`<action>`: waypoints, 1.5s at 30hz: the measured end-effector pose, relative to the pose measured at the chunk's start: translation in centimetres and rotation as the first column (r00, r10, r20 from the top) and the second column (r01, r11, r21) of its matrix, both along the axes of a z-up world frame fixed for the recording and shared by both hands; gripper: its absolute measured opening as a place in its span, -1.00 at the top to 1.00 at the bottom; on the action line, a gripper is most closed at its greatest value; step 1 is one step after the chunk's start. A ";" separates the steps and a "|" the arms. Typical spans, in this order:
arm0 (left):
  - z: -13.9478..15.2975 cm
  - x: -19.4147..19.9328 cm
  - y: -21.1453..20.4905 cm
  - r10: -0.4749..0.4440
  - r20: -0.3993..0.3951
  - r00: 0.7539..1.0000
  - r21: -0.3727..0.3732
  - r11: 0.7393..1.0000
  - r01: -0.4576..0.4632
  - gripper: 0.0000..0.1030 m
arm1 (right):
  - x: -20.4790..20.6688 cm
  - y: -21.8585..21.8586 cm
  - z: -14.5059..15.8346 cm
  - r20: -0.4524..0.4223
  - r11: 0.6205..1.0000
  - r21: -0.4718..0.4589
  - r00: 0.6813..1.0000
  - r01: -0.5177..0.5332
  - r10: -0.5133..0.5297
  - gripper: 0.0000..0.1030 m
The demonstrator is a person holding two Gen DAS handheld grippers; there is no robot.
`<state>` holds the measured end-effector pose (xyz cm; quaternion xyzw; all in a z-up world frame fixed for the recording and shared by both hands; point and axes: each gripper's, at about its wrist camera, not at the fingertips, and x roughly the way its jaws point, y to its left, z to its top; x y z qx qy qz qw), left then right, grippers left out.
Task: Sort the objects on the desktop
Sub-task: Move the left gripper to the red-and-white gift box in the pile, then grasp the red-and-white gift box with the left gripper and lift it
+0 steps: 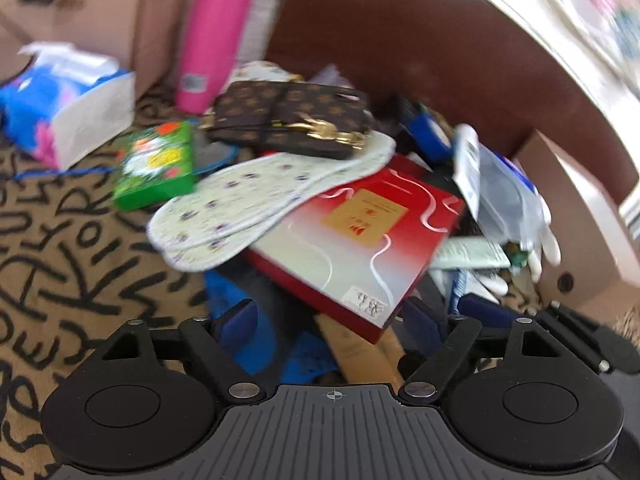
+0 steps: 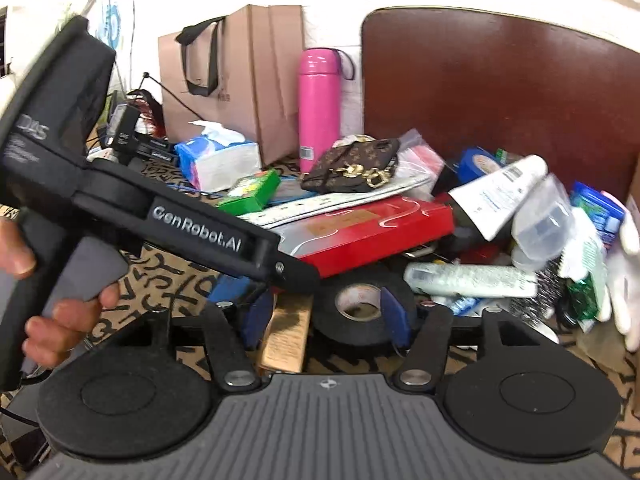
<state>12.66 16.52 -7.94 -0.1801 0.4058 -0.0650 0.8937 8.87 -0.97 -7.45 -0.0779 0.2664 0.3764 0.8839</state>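
A cluttered pile lies on the patterned cloth. In the left wrist view a red gift box [image 1: 356, 236] sits under a pair of white insoles [image 1: 260, 200] and a brown wallet with a gold chain [image 1: 288, 120]. My left gripper [image 1: 332, 320] is open, its blue pads either side of the box's near corner, above a wooden block [image 1: 360, 352]. In the right wrist view my right gripper [image 2: 324, 312] is open around a black tape roll [image 2: 360, 304], with the wooden block [image 2: 286, 336] beside it. The left gripper's body [image 2: 160, 216] crosses that view.
A pink bottle [image 2: 320, 108], paper bag [image 2: 236, 80], tissue pack [image 2: 216, 160] and green box [image 2: 252, 192] stand behind. Tubes [image 2: 496, 196], a clear container [image 2: 544, 220] and white gloves [image 2: 628, 280] lie at right. A brown chair back [image 2: 500, 92] rises behind.
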 end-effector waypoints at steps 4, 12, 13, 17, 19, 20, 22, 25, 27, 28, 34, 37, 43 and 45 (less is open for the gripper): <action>0.1 0.6 0.8 0.003 0.002 1.000 -0.042 0.999 -0.003 -0.79 | 0.7 1.8 -0.9 -0.039 0.999 -0.011 0.999 -0.030 0.030 -0.38; 1.8 0.5 -0.1 -0.043 0.059 0.997 0.016 0.999 0.042 -0.78 | 2.0 3.2 -1.2 -0.082 0.999 0.039 0.997 -0.007 0.010 -0.36; 1.7 1.0 -0.1 -0.035 0.043 0.998 0.038 0.999 0.033 -0.78 | 2.2 3.0 -1.1 -0.078 0.999 0.051 0.997 0.006 -0.002 -0.35; 1.5 2.4 0.7 -0.046 0.034 0.998 -0.048 0.998 0.047 -0.67 | 2.1 2.5 -0.8 -0.047 0.998 0.070 0.999 0.002 0.001 -0.31; 1.6 2.9 0.5 -0.041 0.025 0.999 -0.056 0.998 0.042 -0.65 | 2.0 2.3 -0.6 -0.034 0.997 0.075 0.999 0.000 0.003 -0.25; 1.6 3.0 0.3 -0.038 0.021 0.999 -0.057 0.998 0.039 -0.61 | 2.0 2.1 -0.6 -0.036 0.997 0.082 0.999 0.000 0.003 -0.23; 1.7 2.9 0.0 -0.038 0.019 0.999 -0.059 0.998 0.039 -0.59 | 1.9 1.8 -0.5 -0.030 0.996 0.085 1.000 0.001 0.002 -0.19; 1.8 2.5 -0.8 -0.055 0.023 0.998 -0.075 0.996 0.056 -0.59 | 1.2 0.9 -0.2 -0.013 0.997 0.078 1.000 0.003 -0.002 -0.19; 2.0 2.1 -1.7 -0.079 0.031 0.996 -0.100 0.992 0.081 -0.59 | 0.6 0.0 0.1 0.001 0.997 0.079 1.000 0.014 -0.014 -0.19; 2.1 1.8 -2.3 -0.101 0.040 0.994 -0.112 0.988 0.105 -0.60 | 0.3 -0.6 0.4 0.005 0.996 0.082 1.000 0.022 -0.022 -0.19; 2.2 0.8 -8.7 -0.252 0.003 0.968 -0.050 0.966 0.252 -0.66 | -3.7 -3.4 2.5 0.159 1.000 0.015 0.987 -0.012 0.010 -0.19; 1.0 0.3 -10.9 -0.321 -0.022 0.947 -0.088 0.944 0.318 -0.67 | -4.7 -4.8 2.3 0.156 1.000 -0.015 0.988 -0.008 0.010 -0.21; 2.4 -0.2 -8.8 -0.259 0.036 0.965 -0.033 0.965 0.260 -0.78 | -3.6 -7.1 1.4 0.074 0.997 0.013 0.994 0.080 -0.081 -0.40; 3.6 0.2 -6.9 -0.198 0.072 0.978 -0.020 0.980 0.200 -0.86 | -3.1 -6.9 1.3 0.067 0.995 0.021 0.993 0.095 -0.096 -0.47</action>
